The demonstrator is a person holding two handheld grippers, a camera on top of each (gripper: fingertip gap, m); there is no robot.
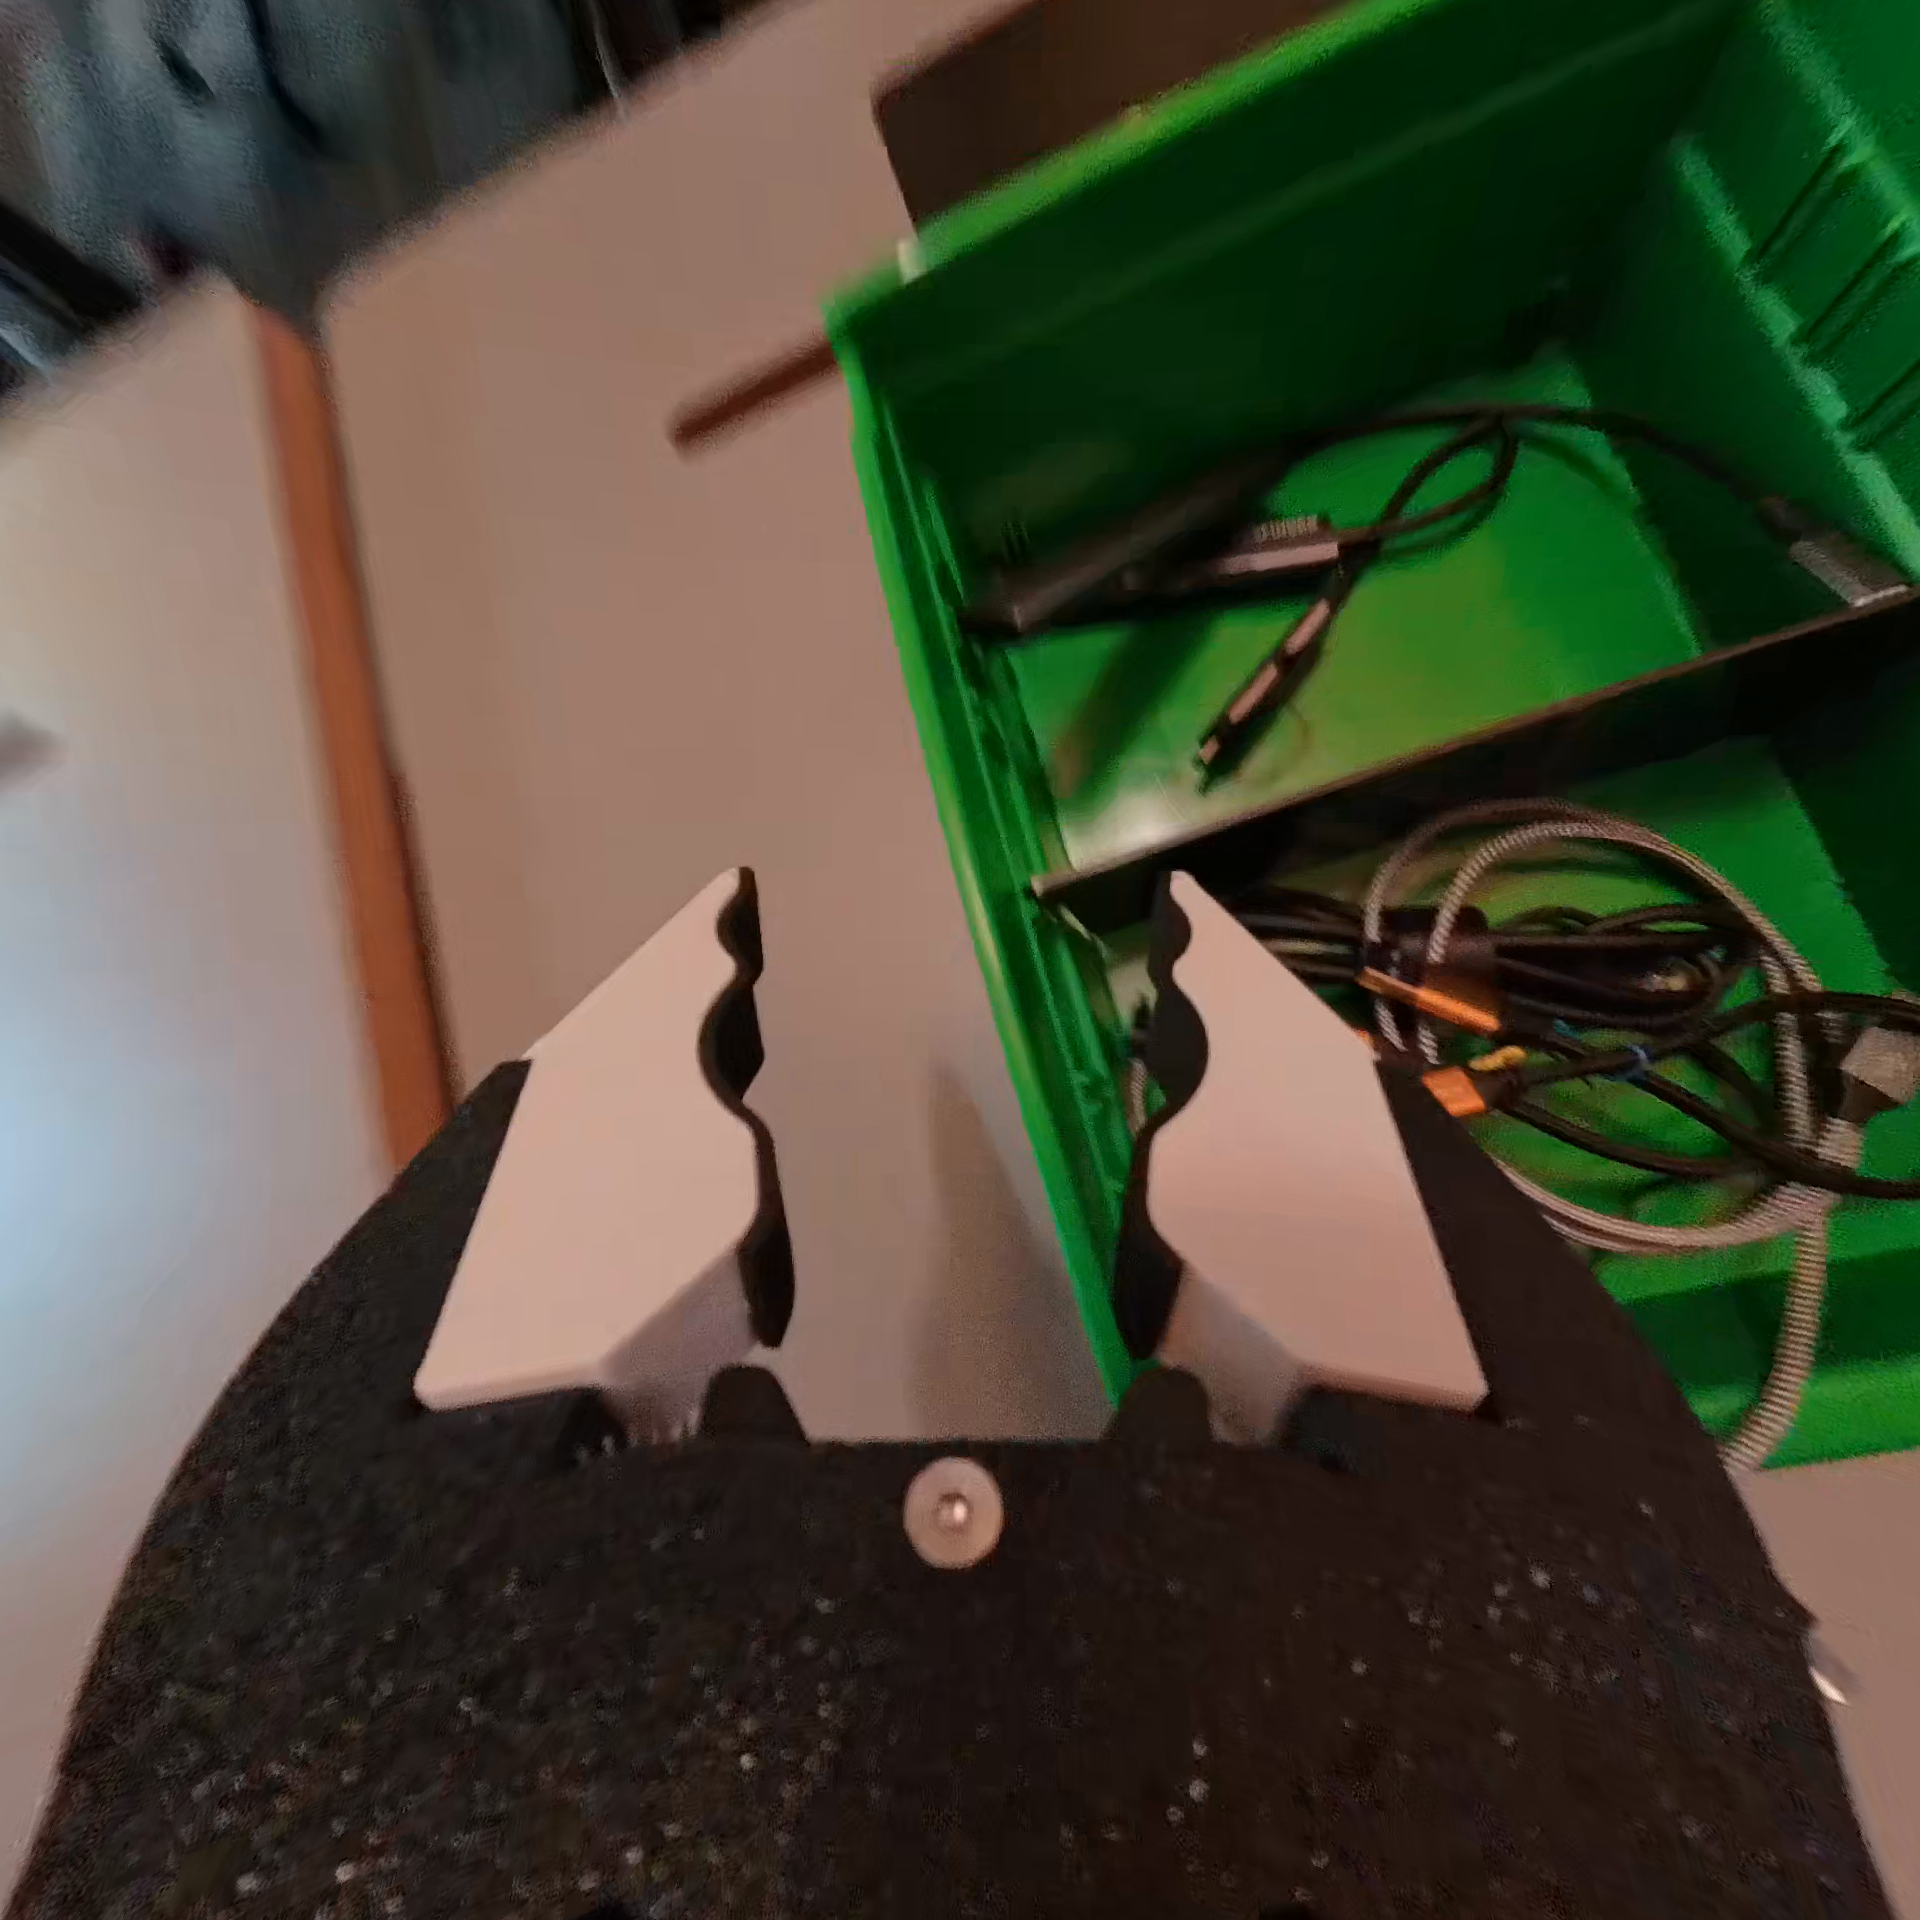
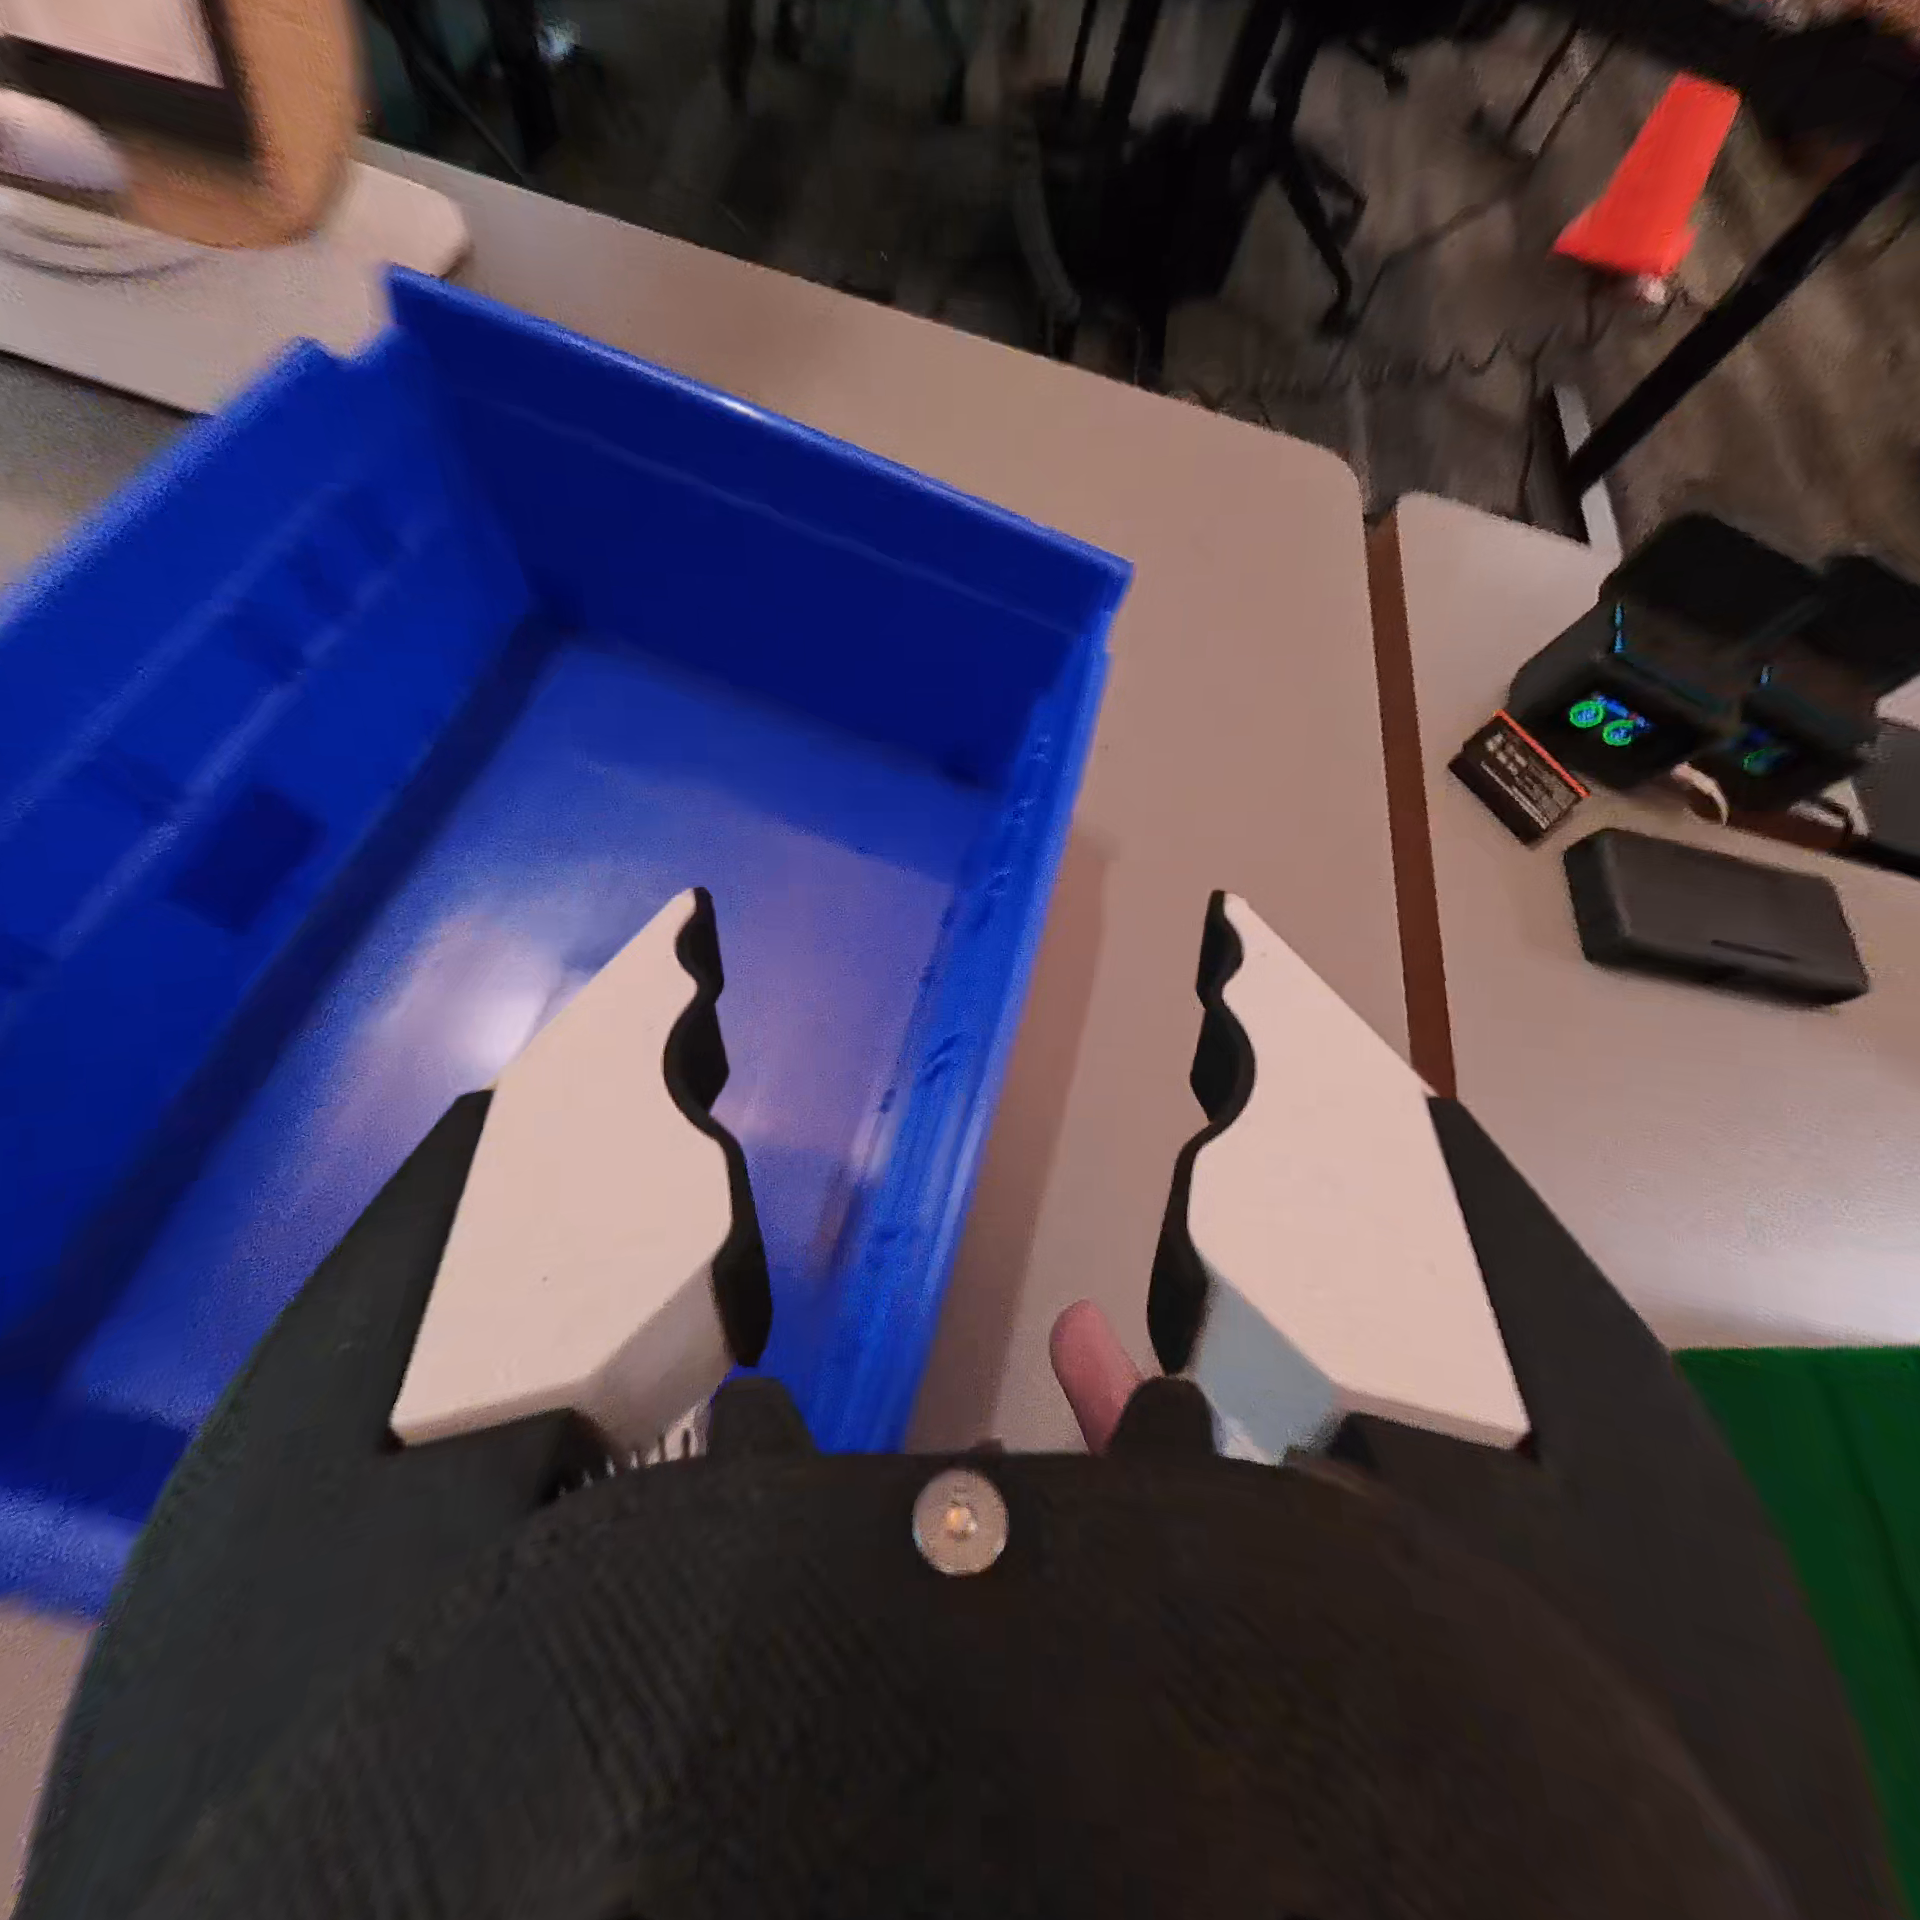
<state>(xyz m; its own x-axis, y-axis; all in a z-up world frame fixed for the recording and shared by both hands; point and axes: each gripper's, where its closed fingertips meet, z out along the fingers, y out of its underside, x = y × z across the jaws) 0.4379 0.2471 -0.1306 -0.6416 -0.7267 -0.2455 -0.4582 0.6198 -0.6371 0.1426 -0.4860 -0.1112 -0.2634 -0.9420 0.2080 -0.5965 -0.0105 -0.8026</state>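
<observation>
A pale grey table is carrying a blue bin; a green bin is sitting on it, with black devices lying on the neighbouring table

The left gripper hangs with its jaws apart and nothing between them, over bare table just beside the green bin, whose near wall stands right by the right-hand finger. Inside that bin a dark divider splits it into 2 compartments: the nearer is crowded by a tangle of cables, the farther holds only 1 black cable and leaves much floor free. The right gripper, jaws wide and empty, straddles the right wall of the blue bin, its interior clear, with dark devices well apart on the neighbouring table.
</observation>
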